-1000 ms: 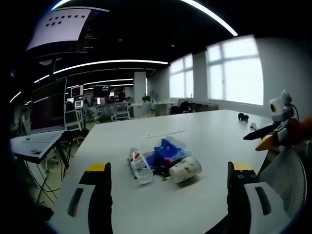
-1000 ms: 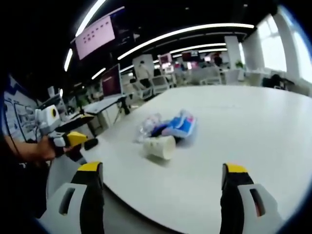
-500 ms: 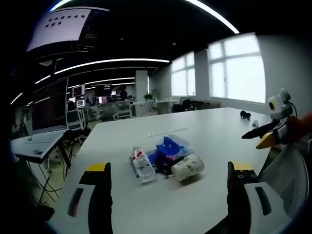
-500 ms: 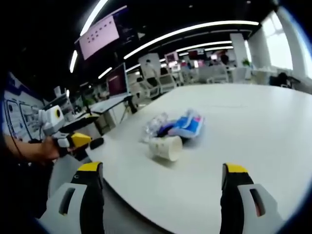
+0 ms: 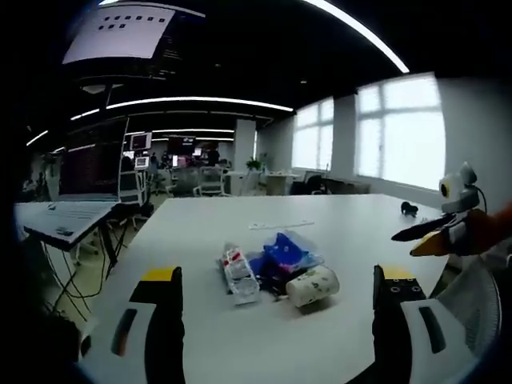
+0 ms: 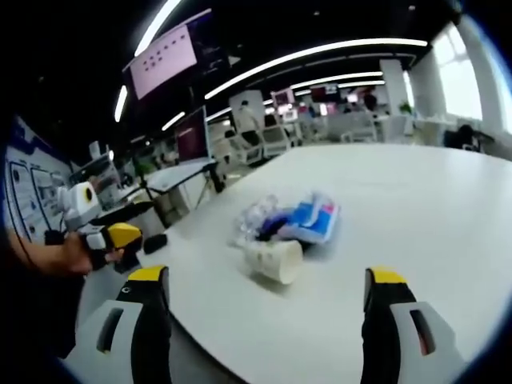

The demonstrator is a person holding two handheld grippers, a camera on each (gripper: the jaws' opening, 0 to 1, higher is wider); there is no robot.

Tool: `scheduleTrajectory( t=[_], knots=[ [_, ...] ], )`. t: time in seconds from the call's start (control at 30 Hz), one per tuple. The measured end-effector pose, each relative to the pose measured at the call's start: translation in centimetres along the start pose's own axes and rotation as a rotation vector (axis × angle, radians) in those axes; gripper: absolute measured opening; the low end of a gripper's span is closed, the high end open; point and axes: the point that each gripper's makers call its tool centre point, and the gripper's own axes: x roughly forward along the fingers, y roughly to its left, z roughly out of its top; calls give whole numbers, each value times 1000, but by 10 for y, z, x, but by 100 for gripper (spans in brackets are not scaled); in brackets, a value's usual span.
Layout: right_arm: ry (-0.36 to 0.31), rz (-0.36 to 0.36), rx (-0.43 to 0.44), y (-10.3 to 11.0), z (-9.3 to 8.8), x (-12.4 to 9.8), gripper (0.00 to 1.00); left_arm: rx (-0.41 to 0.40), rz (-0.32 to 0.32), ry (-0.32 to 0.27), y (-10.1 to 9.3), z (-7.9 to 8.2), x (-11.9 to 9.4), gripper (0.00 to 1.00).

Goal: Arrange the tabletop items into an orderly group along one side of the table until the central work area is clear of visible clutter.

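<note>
White paper cup lies tipped beside a blue packet and crumpled bottle, ahead between the released left gripper fingers; right gripper likewise spread, grasping nothing.

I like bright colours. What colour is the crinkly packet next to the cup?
Blue packet, clearest in the left gripper view.

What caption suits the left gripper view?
Open jaws face a paper cup, blue packet and plastic bottle on a white table.

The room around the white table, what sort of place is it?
Probably an open-plan office or lab: rows of desks with monitors and office chairs behind the table, strip ceiling lights, large windows.
</note>
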Motion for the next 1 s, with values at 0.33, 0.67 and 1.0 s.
scheduleTrajectory(
  t=[0.33,0.67,1.0],
  knots=[
    [-10,29,-34,13,19,19,100,27,-22,2,-5,0,2,100],
    [-34,31,-56,10,47,41,99,50,-2,-6,7,6,6,100],
    [-31,61,-96,8,85,81,98,75,-17,-9,4,10,7,100]
  ],
)
